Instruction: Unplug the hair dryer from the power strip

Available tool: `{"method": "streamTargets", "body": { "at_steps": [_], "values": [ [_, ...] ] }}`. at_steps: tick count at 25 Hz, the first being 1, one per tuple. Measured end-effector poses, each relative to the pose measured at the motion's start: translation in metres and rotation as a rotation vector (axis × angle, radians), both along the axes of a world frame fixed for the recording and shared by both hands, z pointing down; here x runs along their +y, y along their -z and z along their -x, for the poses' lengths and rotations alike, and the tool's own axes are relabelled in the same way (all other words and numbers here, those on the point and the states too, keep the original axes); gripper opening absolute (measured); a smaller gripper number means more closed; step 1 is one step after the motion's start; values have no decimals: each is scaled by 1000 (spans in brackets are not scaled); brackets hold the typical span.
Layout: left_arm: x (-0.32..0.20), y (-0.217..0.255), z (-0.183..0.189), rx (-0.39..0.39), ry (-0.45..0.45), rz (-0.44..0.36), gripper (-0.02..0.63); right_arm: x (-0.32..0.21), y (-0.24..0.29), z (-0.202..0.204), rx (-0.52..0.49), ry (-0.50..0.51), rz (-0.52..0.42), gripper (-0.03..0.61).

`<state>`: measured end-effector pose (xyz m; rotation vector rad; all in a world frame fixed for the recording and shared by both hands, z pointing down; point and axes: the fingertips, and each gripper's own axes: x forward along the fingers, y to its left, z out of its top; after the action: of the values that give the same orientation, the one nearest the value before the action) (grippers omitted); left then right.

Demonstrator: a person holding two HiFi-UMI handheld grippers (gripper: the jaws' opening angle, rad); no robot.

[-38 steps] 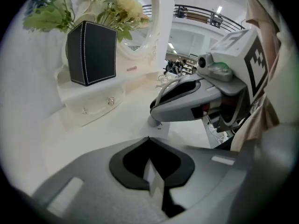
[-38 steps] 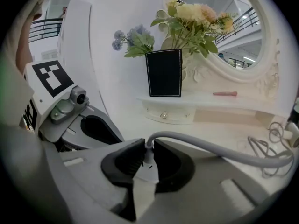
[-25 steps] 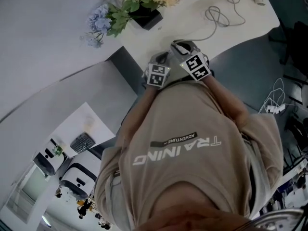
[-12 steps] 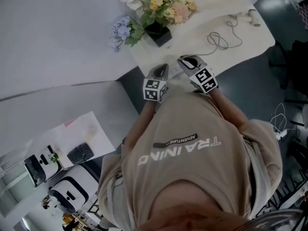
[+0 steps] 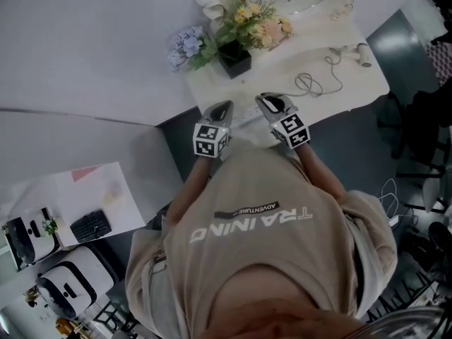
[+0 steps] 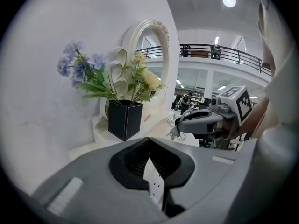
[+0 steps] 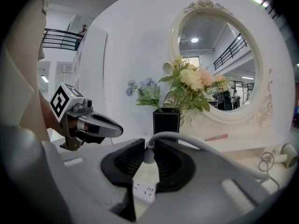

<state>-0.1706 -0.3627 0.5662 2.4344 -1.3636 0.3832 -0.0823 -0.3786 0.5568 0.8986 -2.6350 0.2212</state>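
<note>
My right gripper is shut on the white plug. The plug's grey cord runs off right toward the hair dryer on the table. The white power strip shows just under the plug, and a strip of table seems to show between them. My left gripper has its tips together, with the power strip pinched between its pads. In the head view both grippers hover over the table's near edge, left gripper beside right gripper, with the strip between them.
A black vase of flowers stands on the cream table against the wall, in front of an oval mirror. The cord lies in loops at the right. A red pen lies by the mirror. My own torso fills the lower head view.
Both grippers have come up from the table edge, the left one more. The head view has swung, so the table and flowers now sit further right.
</note>
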Motion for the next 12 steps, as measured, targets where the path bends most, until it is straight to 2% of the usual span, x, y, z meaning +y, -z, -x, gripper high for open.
{"method": "streamTargets", "body": {
  "at_steps": [7,12],
  "values": [
    [6,5,6,-32,-38,0,3,-2,1,-5,-37,-50,10,69],
    [19,9,6,-41,-27,-15,3,4,3,-8,-38,-41,2,69]
  ]
}}
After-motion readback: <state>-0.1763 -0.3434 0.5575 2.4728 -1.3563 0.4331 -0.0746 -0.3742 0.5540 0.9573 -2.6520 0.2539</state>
